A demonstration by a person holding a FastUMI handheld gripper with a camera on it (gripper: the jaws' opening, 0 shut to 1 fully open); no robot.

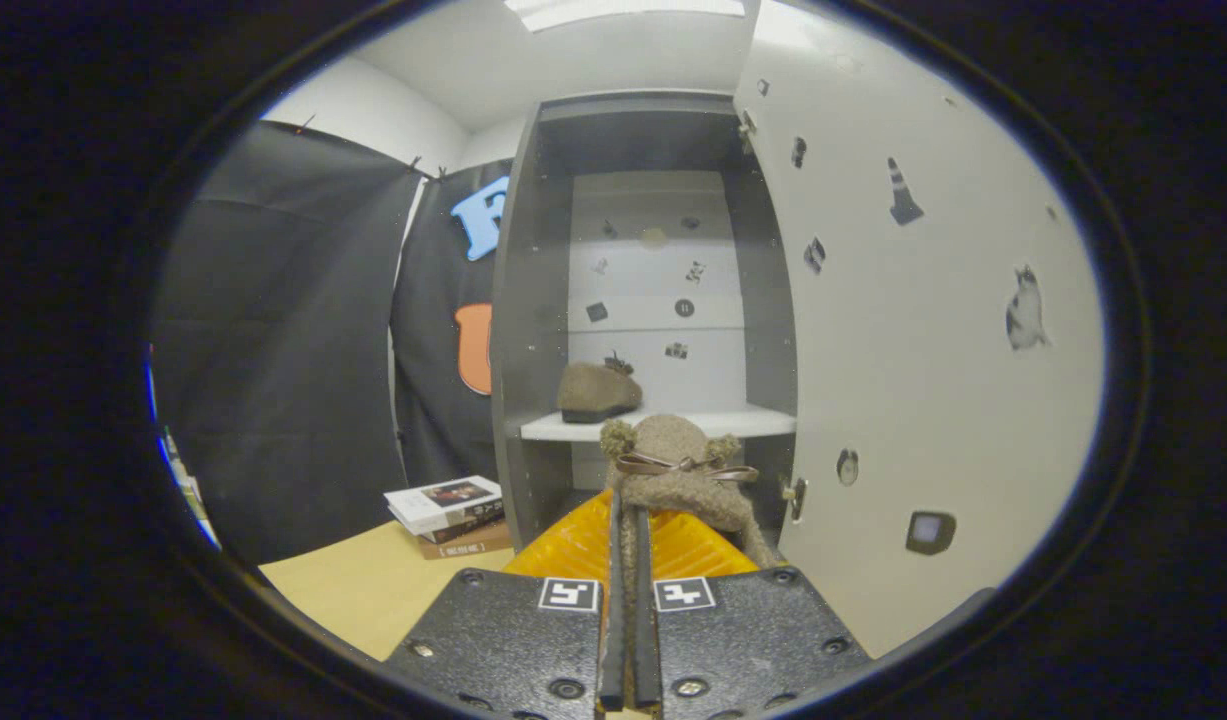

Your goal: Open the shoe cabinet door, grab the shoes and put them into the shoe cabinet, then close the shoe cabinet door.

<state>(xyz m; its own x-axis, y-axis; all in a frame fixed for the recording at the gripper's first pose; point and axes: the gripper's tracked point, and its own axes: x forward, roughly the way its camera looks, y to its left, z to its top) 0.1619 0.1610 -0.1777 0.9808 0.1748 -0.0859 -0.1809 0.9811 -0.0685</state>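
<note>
Two matching brown fleece shoes are in view. One shoe rests on the white shelf inside the open shoe cabinet, toward the shelf's left end, at the centre of the frame. The second shoe, trimmed with pompoms and a ribbon bow, sits just below and in front of that shelf, held at the gripper; the fingers are drawn nearly together with only a narrow slot between them, and a strip of the shoe's fleece edge is pinched in that slot. The shoe's body rises ahead of the fingertips. The cabinet door stands swung open across the right half of the frame, its white inner face carrying small stickers and a hinge near its lower left edge. The cabinet's pale back panel also bears small stickers. In the lower left, a stack of books lies on the light wooden bench, just beside the cabinet's left side wall. Black cloth forms the booth's wall on the left. A ceiling light shows at the top centre
</note>
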